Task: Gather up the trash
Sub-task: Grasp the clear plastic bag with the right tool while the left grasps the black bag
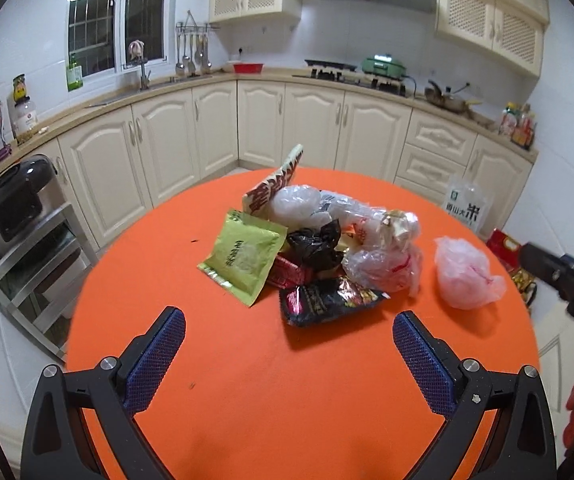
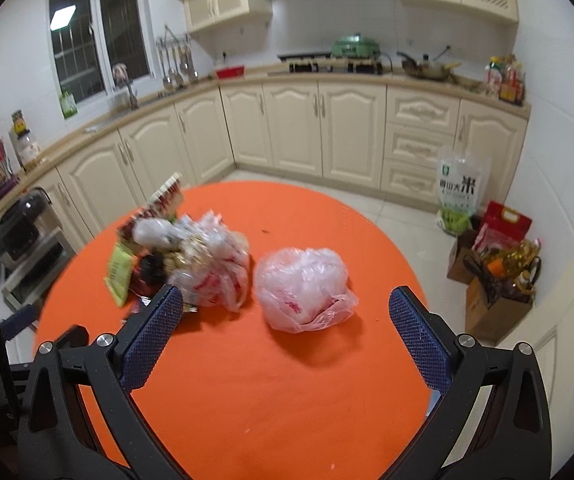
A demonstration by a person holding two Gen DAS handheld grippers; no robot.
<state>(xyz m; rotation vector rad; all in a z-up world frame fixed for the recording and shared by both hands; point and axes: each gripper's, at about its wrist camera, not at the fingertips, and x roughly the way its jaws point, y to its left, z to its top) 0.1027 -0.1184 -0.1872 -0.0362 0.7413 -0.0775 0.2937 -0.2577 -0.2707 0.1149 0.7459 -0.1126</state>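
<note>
Right wrist view: both hand-held grippers spread wide, empty, pink bag apart from wrapper pile.

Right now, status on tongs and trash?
Left tongs open, empty. Right tongs open, facing pink bag. Trash pile untouched. Nothing blocking.

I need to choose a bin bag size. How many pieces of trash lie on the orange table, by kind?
Printed packets: 4 (green packet, striped packet, red packet, black packet)
Black plastic bag: 1
Clear plastic bags: at least 4 (piled bags about 3, lone bag 1)
Total: at least 9
</note>
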